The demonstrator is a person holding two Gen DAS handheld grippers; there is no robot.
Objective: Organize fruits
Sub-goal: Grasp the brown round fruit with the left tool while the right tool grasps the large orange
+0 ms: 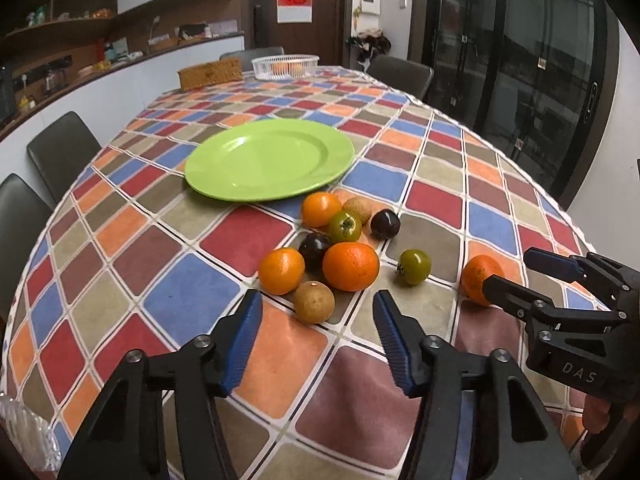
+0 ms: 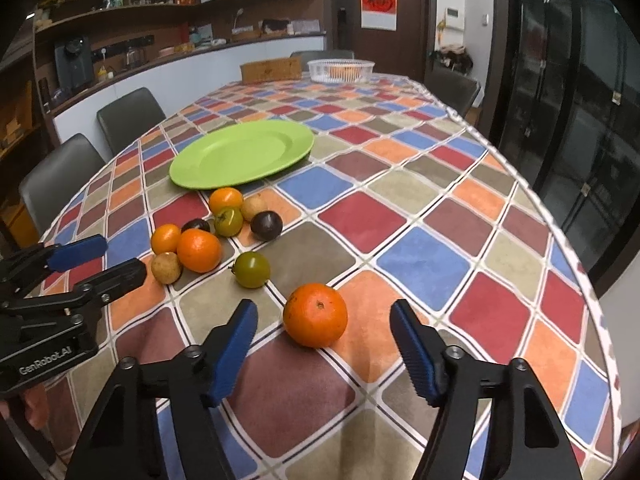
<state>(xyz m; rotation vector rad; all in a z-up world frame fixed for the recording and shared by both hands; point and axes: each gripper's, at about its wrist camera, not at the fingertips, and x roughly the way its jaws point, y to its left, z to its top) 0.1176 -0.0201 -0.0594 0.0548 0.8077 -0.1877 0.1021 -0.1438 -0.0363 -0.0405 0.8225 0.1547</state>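
A green plate lies on the checkered tablecloth. Just in front of it sit several loose fruits: oranges, green tomatoes, dark plums and tan round fruits. One orange lies apart on the right. My left gripper is open, just short of the nearest tan fruit. My right gripper is open, its fingers on either side of the lone orange.
A white basket holding orange fruit and a wicker box stand at the table's far end. Dark chairs line the left side and far end. The table edge runs close on the right.
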